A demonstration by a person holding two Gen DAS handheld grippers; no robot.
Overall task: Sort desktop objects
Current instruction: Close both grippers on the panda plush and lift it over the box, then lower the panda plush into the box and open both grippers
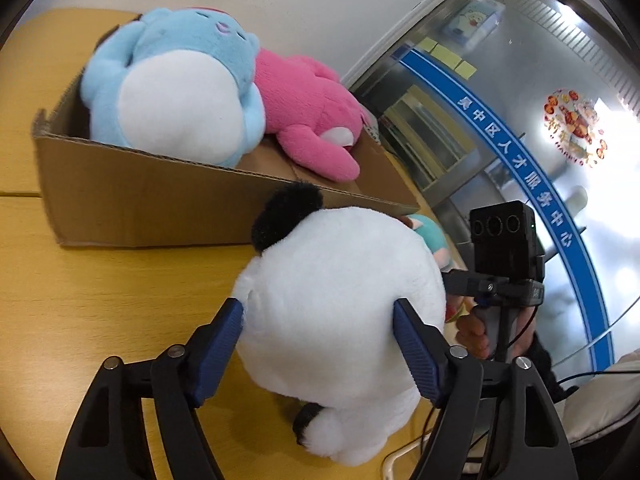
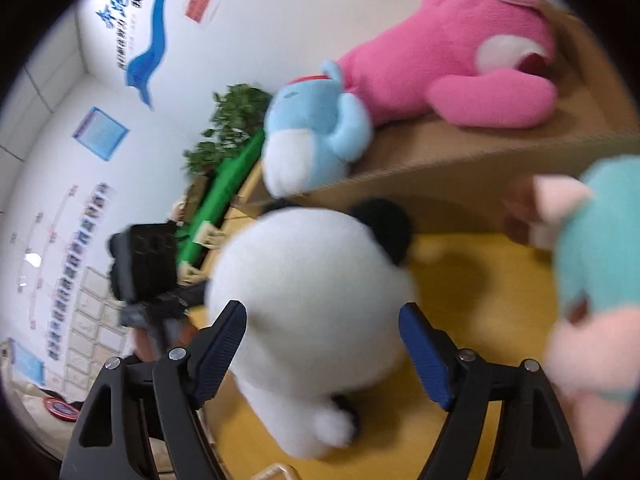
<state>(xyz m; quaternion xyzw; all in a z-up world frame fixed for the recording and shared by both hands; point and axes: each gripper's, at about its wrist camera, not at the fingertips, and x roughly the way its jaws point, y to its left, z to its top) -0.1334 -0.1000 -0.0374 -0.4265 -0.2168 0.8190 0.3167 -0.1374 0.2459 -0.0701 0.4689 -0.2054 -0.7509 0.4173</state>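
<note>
On the yellow wooden desk [image 1: 100, 280], a cardboard box [image 1: 160, 204] takes up the far side, its near wall running close behind the white panda plush [image 1: 340, 300]; bare desk stays open to the left of the toy. Inside the box a blue plush [image 1: 176, 80] and a pink plush [image 1: 312, 120] lie side by side, the blue one bulging over the near rim. A teal-and-pink plush [image 2: 592, 264] sits on the desk just right of the panda, crowding that side.

The panda rests with its round back toward both cameras, one black ear [image 1: 288, 216] pointing at the box and a small white tail low at the near end, so its long axis runs from the cameras toward the box.

Both claws come in low and roughly level. The left gripper [image 1: 320, 344] has its blue pads pressed into the panda's sides. The right gripper [image 2: 324, 352] straddles the same toy, its left pad touching fur, its right pad standing off with desk showing between. The other gripper's hand [image 1: 476, 336] is visible around its handle.
</note>
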